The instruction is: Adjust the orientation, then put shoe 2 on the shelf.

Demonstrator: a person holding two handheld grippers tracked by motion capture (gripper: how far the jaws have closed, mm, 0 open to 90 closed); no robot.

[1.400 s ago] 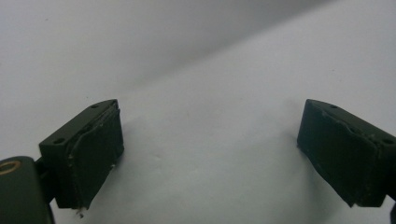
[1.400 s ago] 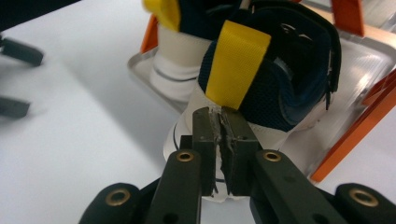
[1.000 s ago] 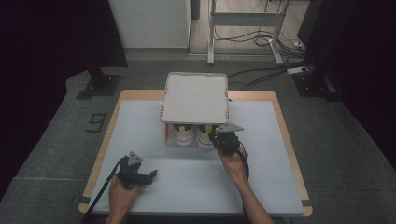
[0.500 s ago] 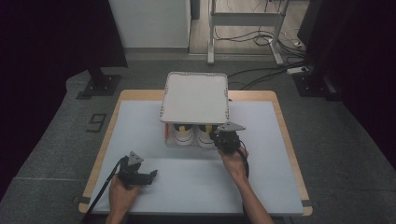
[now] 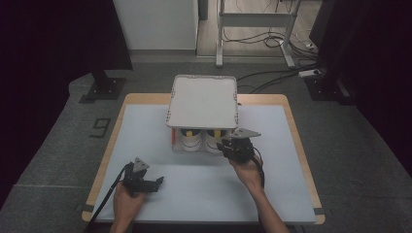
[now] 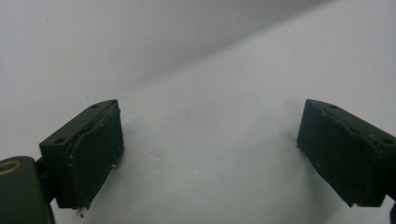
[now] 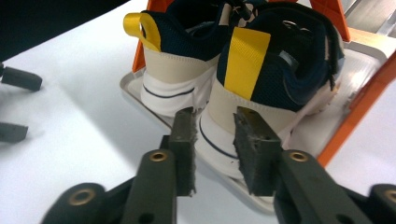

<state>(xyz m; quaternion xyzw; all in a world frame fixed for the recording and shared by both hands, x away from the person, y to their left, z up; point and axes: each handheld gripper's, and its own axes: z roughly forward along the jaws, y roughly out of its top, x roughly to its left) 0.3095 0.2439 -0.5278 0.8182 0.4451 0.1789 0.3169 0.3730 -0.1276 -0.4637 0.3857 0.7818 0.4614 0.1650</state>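
Right tongs: we see the right gripper (image 7: 212, 135) with its jaws a narrow gap apart; they have just been opening, and nothing is clamped between the pads. In the right gripper view the tips sit at the heel of the nearer shoe, so close that we cannot tell whether they touch it.

Left tongs: the left gripper (image 6: 210, 154) stands with its jaws wide and only the bare white mat between them. In the high view it (image 5: 145, 182) rests on the table near the front left edge, well apart from the rack.

Change from the earlier frames: in the high view both hands sit where they sat a second ago. The right hand (image 5: 248, 170) is at the same front right corner of the rack, and the rack has not shifted.

Task thing, look: a pair of navy mesh trainers with cream heel panels, white soles and yellow webbing pull loops (image 7: 261, 70). They stand side by side, heels toward the right gripper. A thin dark line runs round each white sole.

Task thing, place: the trainers (image 5: 199, 138) sit on the lower shelf of a small two-level rack with white plastic trays and orange side struts (image 5: 201, 99), under its upper tray. The rack stands toward the far middle of the table.

Table: a wooden-edged table covered by a white mat (image 5: 204, 194).
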